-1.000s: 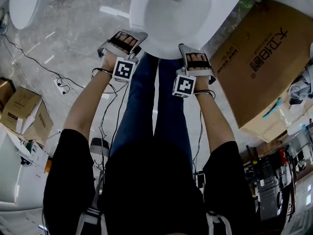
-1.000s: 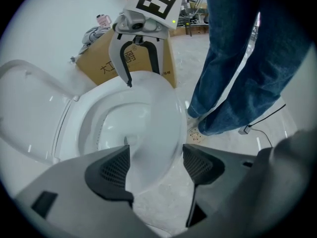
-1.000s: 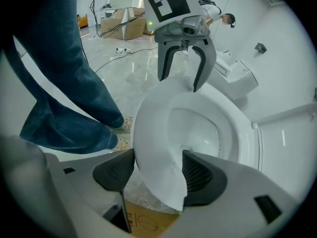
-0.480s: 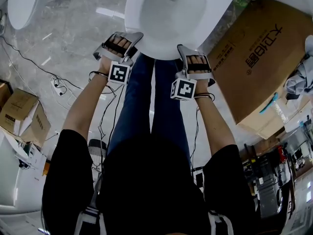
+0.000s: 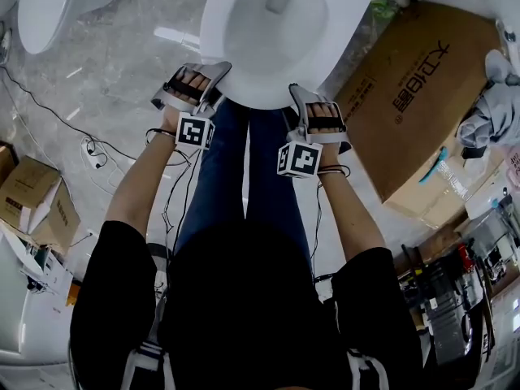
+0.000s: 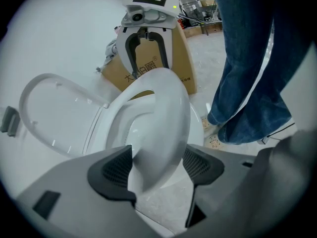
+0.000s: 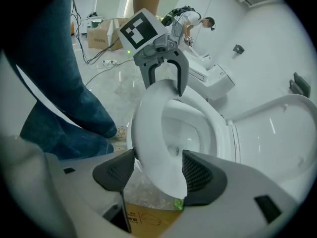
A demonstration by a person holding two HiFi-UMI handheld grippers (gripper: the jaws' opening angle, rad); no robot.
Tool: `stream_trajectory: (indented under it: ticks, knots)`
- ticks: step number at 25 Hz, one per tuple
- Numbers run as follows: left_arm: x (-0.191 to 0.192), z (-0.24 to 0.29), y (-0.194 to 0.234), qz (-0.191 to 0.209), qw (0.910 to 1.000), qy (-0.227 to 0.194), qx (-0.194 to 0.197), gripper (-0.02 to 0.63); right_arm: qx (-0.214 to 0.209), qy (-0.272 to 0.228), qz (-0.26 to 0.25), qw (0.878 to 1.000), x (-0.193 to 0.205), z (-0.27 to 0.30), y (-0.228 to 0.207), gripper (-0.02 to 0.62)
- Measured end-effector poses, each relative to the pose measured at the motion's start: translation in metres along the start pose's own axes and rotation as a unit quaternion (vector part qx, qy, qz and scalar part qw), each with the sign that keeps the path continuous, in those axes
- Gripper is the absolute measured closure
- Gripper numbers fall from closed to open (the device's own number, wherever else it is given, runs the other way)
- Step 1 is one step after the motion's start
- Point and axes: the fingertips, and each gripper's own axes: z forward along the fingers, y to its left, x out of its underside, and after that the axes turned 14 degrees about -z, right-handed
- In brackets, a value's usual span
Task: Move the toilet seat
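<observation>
The white toilet seat point(image 5: 244, 80) rings the bowl at the top of the head view, and the lid point(image 6: 54, 113) stands raised behind it. My left gripper point(image 5: 210, 80) is at the seat's front rim on the left side. In the left gripper view that rim point(image 6: 158, 128) sits between the dark pads point(image 6: 111, 170), with the left gripper point(image 6: 156, 165) shut on it. My right gripper point(image 5: 302, 97) holds the rim on the right side. The right gripper view shows the seat rim point(image 7: 158, 148) pinched in the right gripper point(image 7: 157, 170), and the left gripper point(image 7: 161, 68) across the bowl.
A big cardboard box point(image 5: 422, 96) lies close to the toilet's right. A second toilet point(image 5: 57, 6) stands at the upper left, with cables point(image 5: 89, 145) and small boxes point(image 5: 36, 201) on the marble floor. The holder's jeans-clad legs point(image 5: 244, 177) are right before the bowl.
Both grippers stay on the seat's front rim. In the head view the toilet and grippers have drifted a little down and left, and more of the bowl shows.
</observation>
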Motion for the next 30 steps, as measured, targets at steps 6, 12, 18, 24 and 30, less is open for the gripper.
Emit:
stream_trajectory:
  ticks: [6,12,18,24,30]
  knots:
    - [-0.010,-0.011,0.013,0.022,0.9997,-0.009,0.000,0.336,0.004,0.002,0.021,1.000,0.000,-0.015,-0.010,0.284]
    - [-0.017,-0.022,0.020,0.039,0.9992,0.005,0.001,0.357,0.014,0.003,0.042,0.999,0.002,-0.029,-0.015,0.285]
    - [-0.026,-0.032,0.028,0.021,0.9997,0.008,0.013,0.364,0.020,0.013,0.018,1.000,0.004,-0.027,-0.006,0.284]
    - [-0.034,-0.043,0.042,0.024,0.9995,0.014,0.018,0.370,0.036,0.026,0.049,0.998,0.007,-0.038,-0.020,0.284]
    - [-0.043,-0.053,0.056,0.014,0.9995,0.020,0.019,0.380,0.062,0.036,0.045,0.996,0.007,-0.041,-0.040,0.285]
